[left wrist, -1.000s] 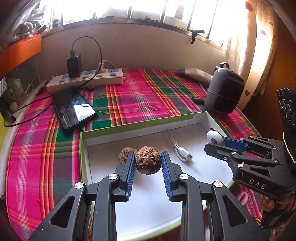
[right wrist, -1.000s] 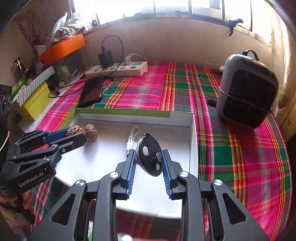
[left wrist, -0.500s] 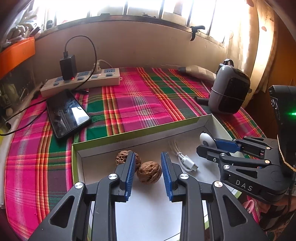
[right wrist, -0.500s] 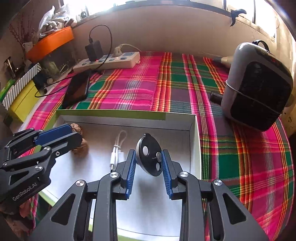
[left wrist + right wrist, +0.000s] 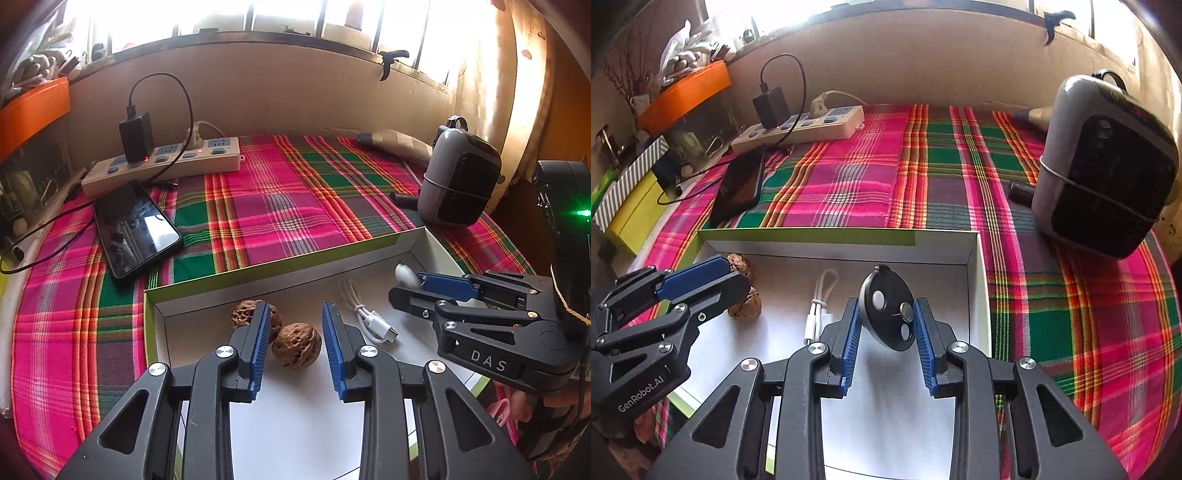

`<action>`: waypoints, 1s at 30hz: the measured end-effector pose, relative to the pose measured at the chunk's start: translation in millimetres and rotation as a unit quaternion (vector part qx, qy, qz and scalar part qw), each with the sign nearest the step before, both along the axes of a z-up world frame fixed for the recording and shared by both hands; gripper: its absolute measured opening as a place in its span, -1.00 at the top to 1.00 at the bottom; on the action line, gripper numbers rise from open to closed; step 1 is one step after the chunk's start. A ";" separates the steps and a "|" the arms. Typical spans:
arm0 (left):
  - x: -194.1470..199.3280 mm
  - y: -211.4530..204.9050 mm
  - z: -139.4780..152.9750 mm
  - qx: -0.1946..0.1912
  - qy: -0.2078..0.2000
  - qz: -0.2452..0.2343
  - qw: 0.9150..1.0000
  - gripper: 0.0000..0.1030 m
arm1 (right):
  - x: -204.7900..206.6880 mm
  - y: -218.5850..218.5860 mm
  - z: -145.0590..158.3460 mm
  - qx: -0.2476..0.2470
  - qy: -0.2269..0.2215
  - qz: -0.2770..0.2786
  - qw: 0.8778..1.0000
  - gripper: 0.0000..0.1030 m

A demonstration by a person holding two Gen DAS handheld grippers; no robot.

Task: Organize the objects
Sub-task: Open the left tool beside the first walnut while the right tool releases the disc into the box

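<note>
A white tray with a green rim (image 5: pixel 258 269) lies on the plaid cloth. In it rest two walnuts: one (image 5: pixel 296 349) between my left gripper's open fingers, free of both pads, and one (image 5: pixel 243 313) just behind the left finger. My left gripper (image 5: pixel 293 345) is open above the tray floor. A white cable (image 5: pixel 369 317) lies to the right. My right gripper (image 5: pixel 886 325) is shut on a round black disc (image 5: pixel 888 308) and holds it above the tray (image 5: pixel 975 288). The right gripper also shows in the left wrist view (image 5: pixel 413 284).
A black phone (image 5: pixel 136 229) lies left of the tray. A power strip (image 5: pixel 162 166) with a charger sits at the back. A grey heater (image 5: pixel 460 177) stands at the right. An orange tray (image 5: pixel 683 96) and a yellow box (image 5: pixel 631 214) sit at the left.
My left gripper opened and let go of the walnut, which now rests on the tray floor beside the other. My right gripper moved a little forward with the disc.
</note>
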State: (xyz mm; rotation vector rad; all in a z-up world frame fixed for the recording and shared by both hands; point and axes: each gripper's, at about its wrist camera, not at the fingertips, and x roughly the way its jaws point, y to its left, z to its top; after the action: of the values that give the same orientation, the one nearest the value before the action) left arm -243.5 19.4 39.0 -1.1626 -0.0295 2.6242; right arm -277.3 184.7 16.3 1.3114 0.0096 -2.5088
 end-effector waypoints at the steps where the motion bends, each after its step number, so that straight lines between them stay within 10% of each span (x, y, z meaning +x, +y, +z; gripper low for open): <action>1: 0.1 0.0 -0.3 0.000 0.000 0.000 1.000 0.40 | 0.0 -0.1 0.1 -0.006 0.000 0.003 1.000 0.30; 30: 64.7 -33.2 28.6 0.134 0.018 -0.021 0.991 -0.04 | 80.4 20.0 45.1 -0.108 0.087 0.017 0.990 -0.25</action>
State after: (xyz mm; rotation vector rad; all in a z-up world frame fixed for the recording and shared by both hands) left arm -178.8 -13.8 67.6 -1.0112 -0.3366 2.5075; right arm -196.9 204.7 61.5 0.9965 -0.1934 -2.5057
